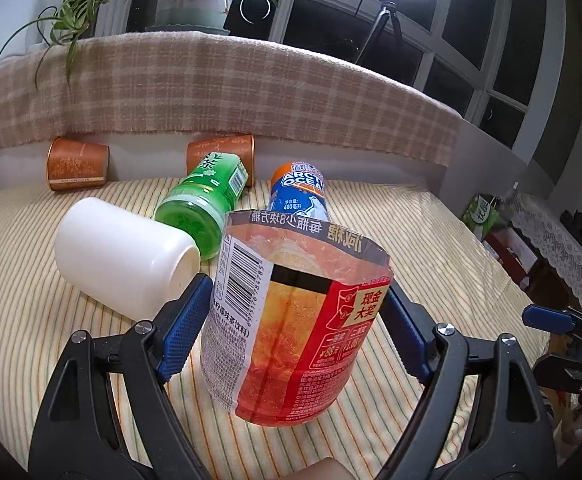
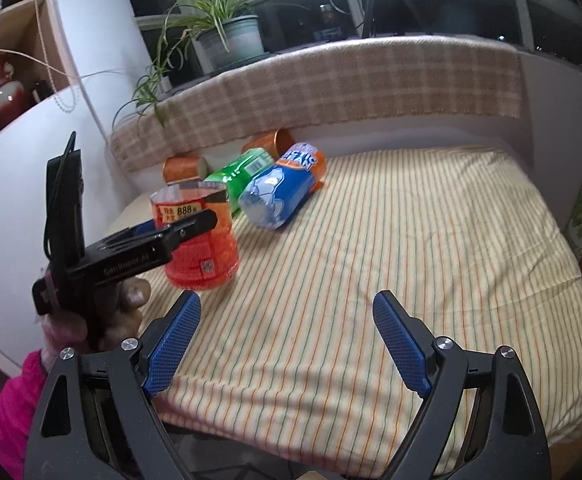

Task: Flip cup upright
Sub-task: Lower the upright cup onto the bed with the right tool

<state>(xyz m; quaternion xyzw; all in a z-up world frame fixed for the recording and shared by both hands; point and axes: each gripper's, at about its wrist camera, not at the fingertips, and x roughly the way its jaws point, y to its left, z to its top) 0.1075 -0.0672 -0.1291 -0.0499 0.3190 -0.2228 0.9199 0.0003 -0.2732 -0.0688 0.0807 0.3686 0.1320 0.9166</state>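
Note:
A red-orange cup cut from a drink bottle [image 1: 291,328] stands upright, open end up, on the striped cloth. My left gripper [image 1: 295,320] is open, with a blue pad on each side of the cup, apart from its walls. In the right wrist view the same cup [image 2: 201,240] stands at the left with the left gripper [image 2: 139,248] around it. My right gripper [image 2: 287,344] is open and empty, over bare cloth to the right of the cup.
A white cup [image 1: 123,256], a green cup [image 1: 203,200] and a blue cup [image 1: 299,196] lie on their sides behind. Two orange cups [image 1: 77,164] lie by the plaid-covered back ledge [image 1: 251,92]. The table edge drops off at the right.

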